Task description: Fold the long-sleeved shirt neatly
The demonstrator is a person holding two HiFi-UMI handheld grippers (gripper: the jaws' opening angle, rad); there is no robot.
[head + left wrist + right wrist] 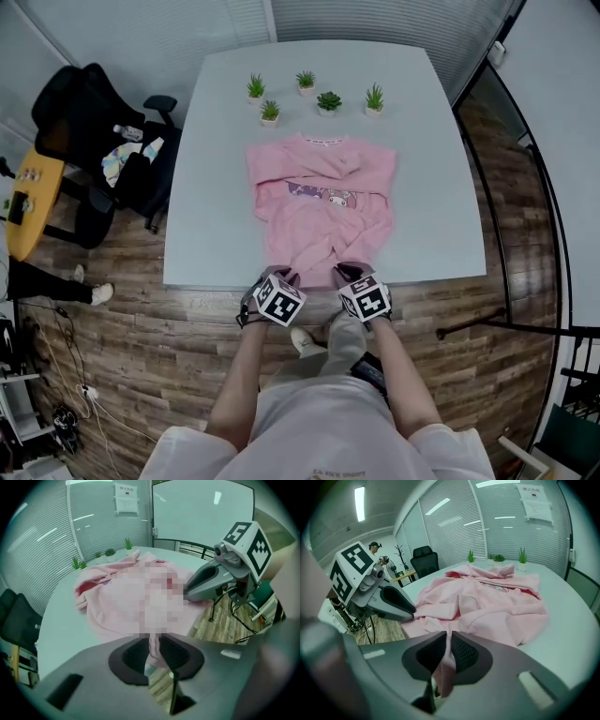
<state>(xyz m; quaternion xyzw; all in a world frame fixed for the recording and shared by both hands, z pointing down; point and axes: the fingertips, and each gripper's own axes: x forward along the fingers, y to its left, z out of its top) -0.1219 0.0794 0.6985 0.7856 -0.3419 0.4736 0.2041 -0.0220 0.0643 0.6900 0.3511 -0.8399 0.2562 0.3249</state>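
Observation:
A pink long-sleeved shirt [319, 202] lies flat on the white table [431, 187], collar at the far side, both sleeves folded across the front. Its bottom hem hangs over the near table edge. My left gripper [286, 276] is at the hem's left part, and in the left gripper view pink fabric [153, 646] sits pinched between the left gripper [154, 652] pads. My right gripper [348, 273] is at the hem's right part, and the right gripper [449, 657] is shut on a strip of ribbed hem [443, 667]. The two grippers stand side by side, close together.
Several small potted plants [314, 97] stand along the table's far side beyond the collar. A black office chair [103, 141] with clutter and a yellow table [28, 202] are at the left. Wooden floor lies below the near table edge, where the person stands.

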